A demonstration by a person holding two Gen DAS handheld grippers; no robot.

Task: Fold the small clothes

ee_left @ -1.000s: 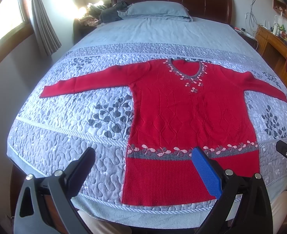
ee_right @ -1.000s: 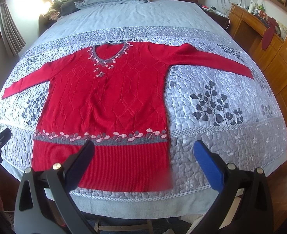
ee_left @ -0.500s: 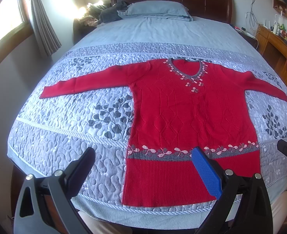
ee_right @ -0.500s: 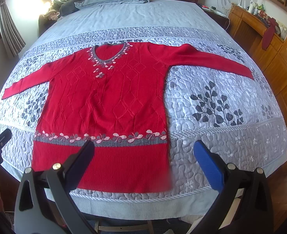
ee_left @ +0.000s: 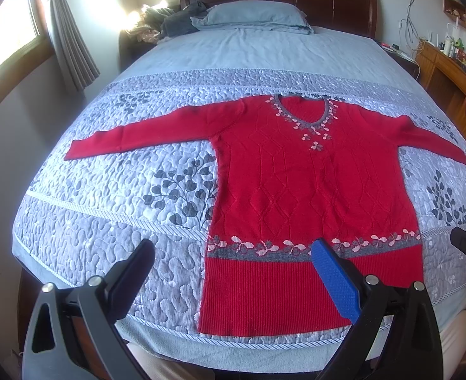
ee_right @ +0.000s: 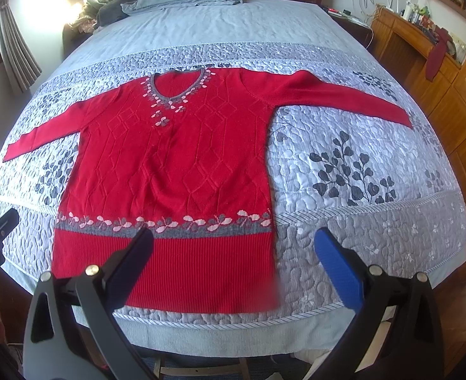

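A red long-sleeved knit sweater (ee_left: 309,196) lies flat, front up, on the quilted bed, both sleeves spread out, neck toward the headboard. It shows in the right wrist view (ee_right: 169,171) too. My left gripper (ee_left: 233,253) is open and empty, held above the hem's left corner near the foot of the bed. My right gripper (ee_right: 233,240) is open and empty, held above the hem's right corner. Each gripper's tip shows at the edge of the other's view.
The grey quilt (ee_left: 106,221) covers the near half of the bed. A pillow (ee_left: 255,15) and a heap of clothes (ee_left: 176,22) lie by the dark headboard. A wooden cabinet (ee_right: 448,101) stands on the right, a window with a curtain (ee_left: 68,41) on the left.
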